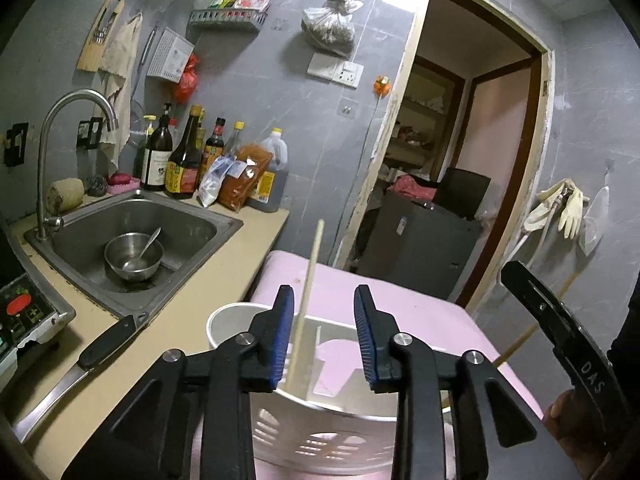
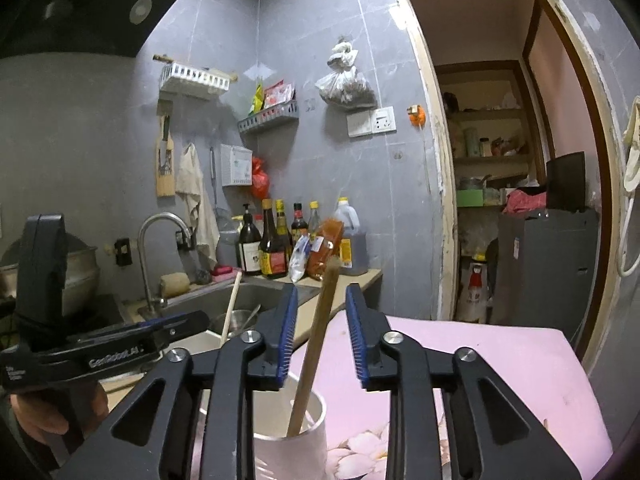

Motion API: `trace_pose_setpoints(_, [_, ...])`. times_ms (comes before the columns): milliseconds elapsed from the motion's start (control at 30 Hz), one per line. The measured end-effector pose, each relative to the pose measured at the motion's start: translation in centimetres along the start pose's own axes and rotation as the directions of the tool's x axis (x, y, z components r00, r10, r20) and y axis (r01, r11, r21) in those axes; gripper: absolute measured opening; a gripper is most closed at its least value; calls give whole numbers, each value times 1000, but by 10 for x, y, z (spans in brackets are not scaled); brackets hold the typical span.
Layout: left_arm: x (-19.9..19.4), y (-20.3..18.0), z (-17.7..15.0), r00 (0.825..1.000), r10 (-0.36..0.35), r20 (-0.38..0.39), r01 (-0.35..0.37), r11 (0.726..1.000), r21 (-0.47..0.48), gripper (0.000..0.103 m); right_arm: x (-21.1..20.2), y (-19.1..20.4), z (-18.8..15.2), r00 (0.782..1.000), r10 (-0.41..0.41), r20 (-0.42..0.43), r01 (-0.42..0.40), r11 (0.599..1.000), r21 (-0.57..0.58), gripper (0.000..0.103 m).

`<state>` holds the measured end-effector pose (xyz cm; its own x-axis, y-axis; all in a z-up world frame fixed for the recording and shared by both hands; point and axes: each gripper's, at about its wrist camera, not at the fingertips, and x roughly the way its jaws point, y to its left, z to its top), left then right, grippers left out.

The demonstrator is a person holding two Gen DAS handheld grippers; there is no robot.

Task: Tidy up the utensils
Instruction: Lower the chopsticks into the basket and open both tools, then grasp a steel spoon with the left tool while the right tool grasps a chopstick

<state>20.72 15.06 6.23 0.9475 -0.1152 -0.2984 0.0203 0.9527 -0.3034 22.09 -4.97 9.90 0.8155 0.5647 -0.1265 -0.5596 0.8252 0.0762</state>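
My left gripper [image 1: 323, 334] has its jaws released, a pale wooden chopstick [image 1: 306, 300] standing near-upright in the white slotted plastic holder [image 1: 320, 432]; my right gripper's [image 2: 321, 334] jaws also parted around a thicker brown stick [image 2: 316, 344], tilted, in the white cup [image 2: 296, 452].

Both cameras ride on the handheld grippers and look forward along their own fingers, slightly downward, close above the white utensil holder [image 1: 320, 436] on the pink-covered table [image 1: 424, 320]. The left wrist view faces the sink [image 1: 132, 240] and counter to its left and the doorway [image 1: 460, 160] ahead. The right wrist view sits just beside it, facing the same grey wall. Both share the bottles [image 2: 276, 244], faucet [image 2: 160, 240], doorway and holder.
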Motion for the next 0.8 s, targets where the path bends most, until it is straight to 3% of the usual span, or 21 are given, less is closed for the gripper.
trace_pose_setpoints(67, [-5,-6,3,1000,-4,6,4,1000,3,31,-6,-5,5,1000,-4,19,4,1000,8,37])
trace_pose_setpoints(133, [-10,-13,7,1000,-12,24,12,1000,6,44,-15,-10,10,999,-13,42,13,1000,16,44])
trace_pose_setpoints(300, [-25,-37,12,997,-40,72,38,999,29,63,-42,-26,25,993,-65,97,63,998,23,64])
trace_pose_setpoints(433, [-32,-58,13,993,-64,97,60,997,47,84,-72,-39,32,983,-119,136,120,993,5,79])
trace_pose_setpoints(667, [-44,-99,0,986,-109,127,92,987,135,96,-115,-61,26,972,-189,140,199,978,-60,103])
trace_pose_setpoints(800, [-42,-121,-15,987,-134,89,116,976,184,97,-133,-72,17,965,-234,120,244,967,-75,103])
